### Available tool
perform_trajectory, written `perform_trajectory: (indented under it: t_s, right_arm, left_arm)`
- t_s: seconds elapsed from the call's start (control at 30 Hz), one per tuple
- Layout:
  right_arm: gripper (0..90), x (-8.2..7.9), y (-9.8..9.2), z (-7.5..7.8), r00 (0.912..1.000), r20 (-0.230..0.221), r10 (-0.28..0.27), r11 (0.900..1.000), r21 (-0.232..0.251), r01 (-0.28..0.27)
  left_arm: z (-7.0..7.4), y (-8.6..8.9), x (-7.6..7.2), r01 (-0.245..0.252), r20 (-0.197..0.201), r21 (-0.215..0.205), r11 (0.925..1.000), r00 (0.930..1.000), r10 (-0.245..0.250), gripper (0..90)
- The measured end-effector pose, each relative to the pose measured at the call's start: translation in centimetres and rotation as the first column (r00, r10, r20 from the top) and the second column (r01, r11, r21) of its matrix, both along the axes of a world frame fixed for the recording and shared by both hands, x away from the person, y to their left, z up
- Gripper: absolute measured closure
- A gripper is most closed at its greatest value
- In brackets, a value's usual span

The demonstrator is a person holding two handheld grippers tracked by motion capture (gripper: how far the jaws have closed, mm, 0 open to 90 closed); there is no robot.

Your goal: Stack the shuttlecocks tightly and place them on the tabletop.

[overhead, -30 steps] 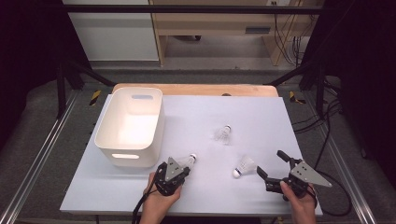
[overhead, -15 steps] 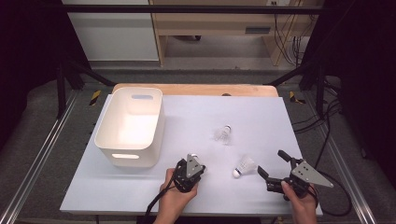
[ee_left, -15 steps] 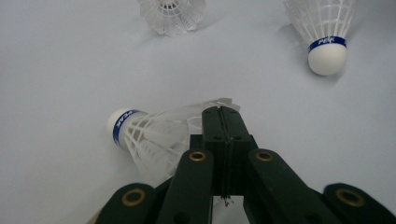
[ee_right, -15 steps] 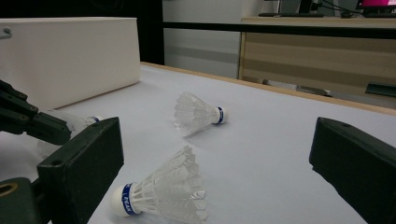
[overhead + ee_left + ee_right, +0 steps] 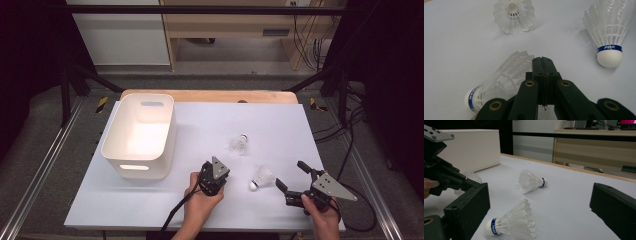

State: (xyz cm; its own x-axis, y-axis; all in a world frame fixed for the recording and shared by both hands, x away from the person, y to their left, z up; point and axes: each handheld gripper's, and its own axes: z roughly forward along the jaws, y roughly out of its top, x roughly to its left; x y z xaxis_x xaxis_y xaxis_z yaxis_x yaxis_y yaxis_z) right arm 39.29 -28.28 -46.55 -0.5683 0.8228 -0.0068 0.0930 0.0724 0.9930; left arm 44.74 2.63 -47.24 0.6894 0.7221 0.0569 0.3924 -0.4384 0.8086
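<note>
Left gripper: jaws closed flat against each other, nothing clamped between them; in the left gripper view a white shuttlecock with blue band lies on the table just beside and partly under the jaws, cork toward the camera's lower left. Right gripper: jaws wide apart, empty, near the table's front right. A second shuttlecock lies between the two grippers; a third farther back. White bin at left.
</note>
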Motion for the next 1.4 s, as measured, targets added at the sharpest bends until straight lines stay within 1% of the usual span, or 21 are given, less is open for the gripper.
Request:
perform_trajectory:
  t_s: [0.07, 0.13, 0.3, 0.47, 0.7, 0.9, 1.03, 1.23, 1.4]
  right_arm:
    - [3.4, 0.0, 0.0, 0.0, 1.0000, 0.001, 0.000, 1.000, 0.000, 0.000]
    - [3.4, 0.0, 0.0, 0.0, 1.0000, 0.001, 0.000, 1.000, 0.000, 0.000]
    - [3.4, 0.0, 0.0, 0.0, 1.0000, 0.000, 0.000, 1.000, 0.002, 0.000]
    - [3.4, 0.0, -0.1, 0.0, 1.0000, 0.000, -0.001, 1.000, 0.003, 0.001]
    - [3.3, 0.0, -0.1, 0.0, 1.0000, -0.001, 0.000, 1.000, 0.001, 0.000]
    - [3.3, 0.0, -0.1, 0.0, 1.0000, 0.000, -0.001, 1.000, 0.000, 0.001]
    - [3.3, 0.0, -0.1, 0.0, 1.0000, -0.001, -0.002, 1.000, 0.000, 0.002]
    - [3.3, 0.0, -0.1, 0.0, 1.0000, -0.003, -0.001, 1.000, 0.000, 0.001]
    - [3.3, 0.0, 0.0, 0.0, 1.0000, -0.005, -0.001, 1.000, -0.001, 0.001]
  left_arm:
    - [-0.1, -0.3, 0.3, -0.003, -0.016, -0.010, 0.9999, 0.9999, 0.002, 90.0]
    - [-0.2, -0.6, 0.4, 0.000, -0.022, -0.016, 0.9999, 0.9998, 0.000, 90.0]
    - [0.0, -1.4, 0.4, 0.011, -0.020, -0.021, 0.9997, 0.9997, -0.011, 90.0]
    - [0.0, -1.8, 0.0, 0.027, -0.023, -0.024, 0.9993, 0.9994, -0.028, 90.0]
    - [0.6, -1.8, -0.6, 0.051, -0.012, -0.048, 0.9975, 0.9986, -0.052, 90.0]
    - [1.7, -1.7, -1.2, 0.074, 0.009, -0.063, 0.9952, 0.9972, -0.074, 90.0]
    - [2.7, -1.1, -1.3, 0.089, 0.029, -0.082, 0.9926, 0.9958, -0.087, 90.0]
    - [4.6, 0.6, -1.3, 0.088, 0.065, -0.101, 0.9910, 0.9945, -0.082, 90.0]
    - [5.1, 2.3, -0.7, 0.076, 0.078, -0.107, 0.9913, 0.9946, -0.068, 90.0]
